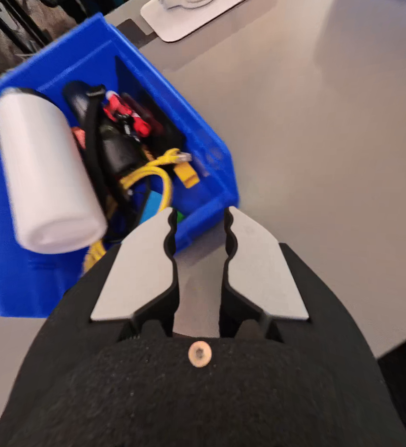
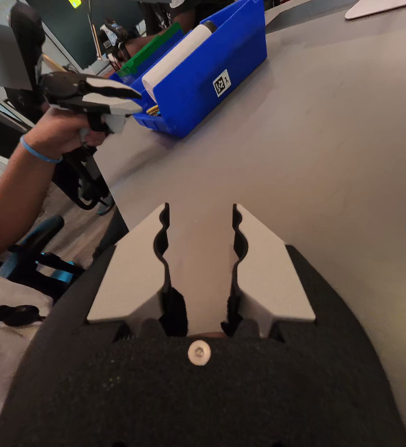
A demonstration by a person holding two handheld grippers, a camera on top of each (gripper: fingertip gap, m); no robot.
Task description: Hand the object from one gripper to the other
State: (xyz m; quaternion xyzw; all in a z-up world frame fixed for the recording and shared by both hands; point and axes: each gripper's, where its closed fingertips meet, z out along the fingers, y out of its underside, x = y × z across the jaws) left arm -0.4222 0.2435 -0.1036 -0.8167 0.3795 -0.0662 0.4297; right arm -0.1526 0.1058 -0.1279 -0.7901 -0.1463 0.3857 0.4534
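Blue bin (image 1: 197,135): cluttered; the object is probably among the contents, unpicked. Left tool (image 1: 198,212), spread and empty, hovers at its near corner; right tool (image 2: 200,208), likewise spread, well back. Risk: yellow cable (image 1: 153,169) tangles a grab.

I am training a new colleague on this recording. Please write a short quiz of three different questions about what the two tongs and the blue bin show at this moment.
1. True or false: the left tongs hold an object.
2. Multiple choice: the large white cylinder lies (A) on the table, (B) in the blue bin, (C) in the right tongs.
3. Fill in: the cable in the bin is coloured ____.

Key:
1. False, both tongs are open and empty.
2. B.
3. Yellow.
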